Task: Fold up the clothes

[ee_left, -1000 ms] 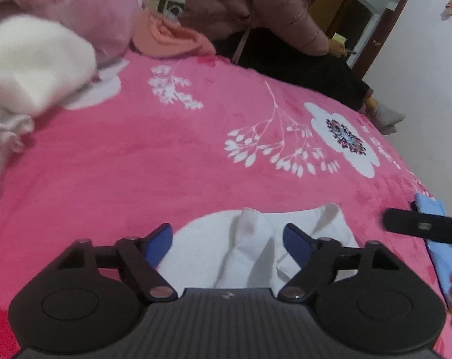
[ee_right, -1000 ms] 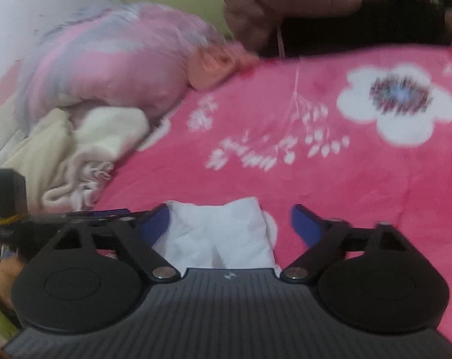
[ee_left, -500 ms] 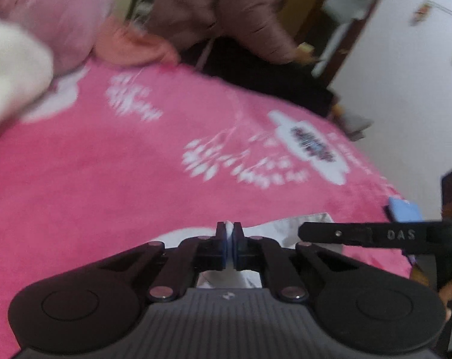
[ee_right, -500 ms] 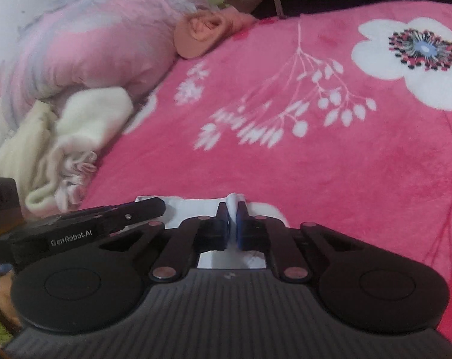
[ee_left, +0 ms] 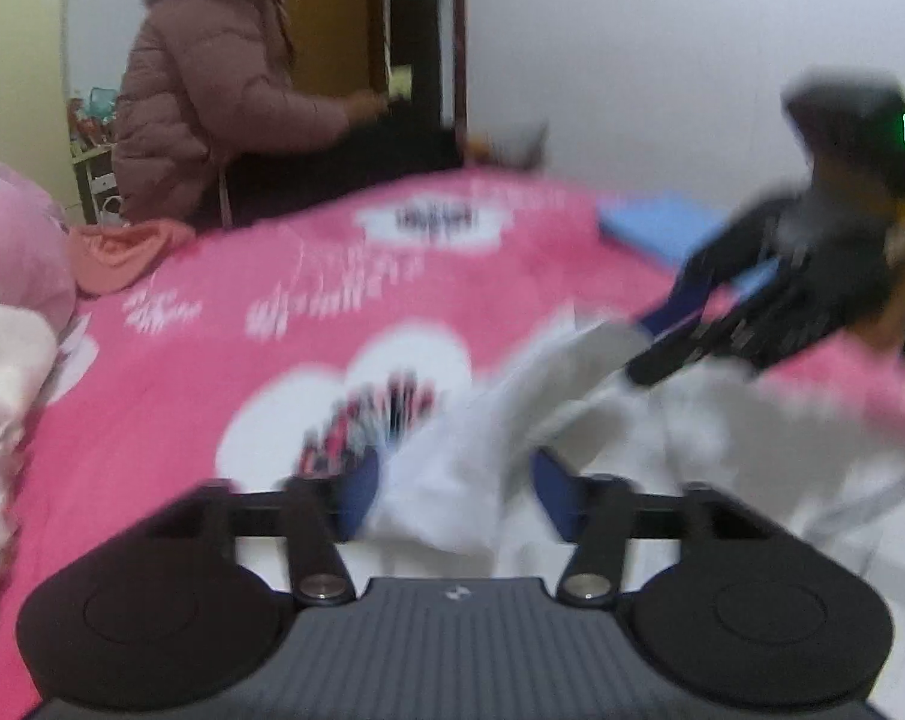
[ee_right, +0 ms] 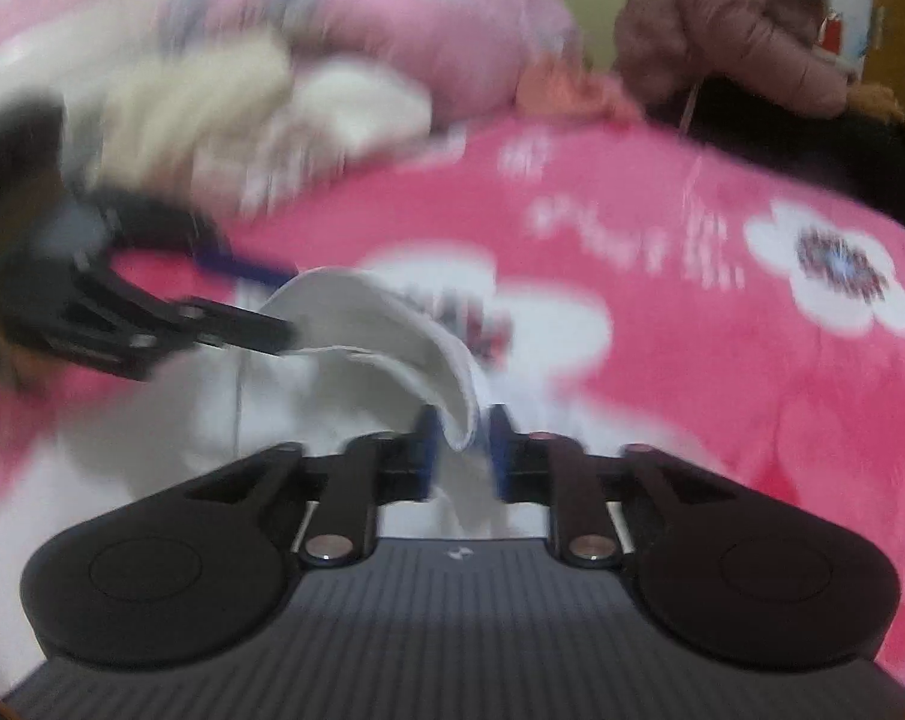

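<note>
Item: white garment, mid-fold, on the pink floral bedspread, lower centre of both views.

Change noted: half a second before, both my tools were pinched tight on its edge. My left gripper had its jaws just opening, now stood apart with a fold of cloth lying loose between them; I could not see the pads pressing it. My right gripper was likewise just opening, narrower, the curled cloth edge rising between the jaws; the blur kept me from telling whether the pads pressed on it. Both hands had swept sideways across the bed since, rolling as they went. I judged this the release after carrying the edge over, one fold laid or nearly so.

Surroundings, left wrist view, left to right:
- cream blanket, left edge;
- pink quilt, above it;
- orange cloth, upper left;
- person in a padded jacket, upper left, clear of the work;
- blue folded cloth, right of centre;
- my right gripper, right edge.

Obstruction: none on the bedspread ahead; the two grippers were near each other.
</note>
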Available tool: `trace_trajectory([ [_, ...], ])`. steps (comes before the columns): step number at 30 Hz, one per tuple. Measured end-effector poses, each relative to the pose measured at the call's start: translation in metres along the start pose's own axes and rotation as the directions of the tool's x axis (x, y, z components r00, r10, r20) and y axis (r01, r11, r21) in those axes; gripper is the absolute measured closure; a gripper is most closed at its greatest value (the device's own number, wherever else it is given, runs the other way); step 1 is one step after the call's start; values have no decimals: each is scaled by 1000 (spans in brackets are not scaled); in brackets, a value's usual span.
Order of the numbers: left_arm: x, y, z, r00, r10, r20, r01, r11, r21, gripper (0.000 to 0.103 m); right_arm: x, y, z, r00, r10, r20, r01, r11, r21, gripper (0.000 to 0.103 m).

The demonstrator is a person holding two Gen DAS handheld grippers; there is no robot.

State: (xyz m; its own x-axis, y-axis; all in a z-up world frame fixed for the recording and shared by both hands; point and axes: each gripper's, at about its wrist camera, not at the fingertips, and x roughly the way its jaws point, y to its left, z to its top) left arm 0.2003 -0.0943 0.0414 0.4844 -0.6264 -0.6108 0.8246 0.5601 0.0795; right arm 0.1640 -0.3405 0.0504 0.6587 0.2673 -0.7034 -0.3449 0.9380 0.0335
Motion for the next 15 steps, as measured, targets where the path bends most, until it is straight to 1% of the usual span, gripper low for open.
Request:
trace_trajectory([
  [1, -4, -3, -8, 1000, 4, -17, -4, 1000, 9, 42, -2, 3, -9, 999, -16, -29, 16, 1000, -13, 64],
  [3, -16, 2, -18, 1000, -6, -21, 5, 999, -37, 42, -12, 6, -23, 998, -42, -49, 41, 999, -20, 62],
  [5, -29, 11, -21, 1000, -12, 16, 14, 994, -108, 42, -26, 4, -27, 998, -45, -37, 45, 999, 0, 62],
  [7, -36, 17, -18, 998, 5, 55, 4, 987, -158, 42, -41, -3, -23, 999, -40, 2, 40, 998, 55, 62],
  [9, -27, 17, -6, 997, 20, 68, -9, 986, -164, 42, -47, -7, -15, 998, -39, 43, 34, 992, 120, 62],
  [10, -22, 17, 0, 997, 28, 74, -15, 986, -165, 43, -44, -7, -11, 998, -31, 56, 23, 990, 139, 62],
  [12, 2, 11, 10, 998, 45, 53, -37, 988, -151, 44, -34, -7, -4, 997, -10, 73, -2, 986, 168, 63],
  [14, 26, 6, 10, 999, 48, 19, -45, 988, -150, 44, -11, -2, -3, 998, 38, 45, -45, 986, 164, 66],
  [15, 38, 4, 7, 998, 60, -8, -61, 988, -145, 44, 2, 0, -4, 999, 48, 25, -51, 986, 157, 70],
])
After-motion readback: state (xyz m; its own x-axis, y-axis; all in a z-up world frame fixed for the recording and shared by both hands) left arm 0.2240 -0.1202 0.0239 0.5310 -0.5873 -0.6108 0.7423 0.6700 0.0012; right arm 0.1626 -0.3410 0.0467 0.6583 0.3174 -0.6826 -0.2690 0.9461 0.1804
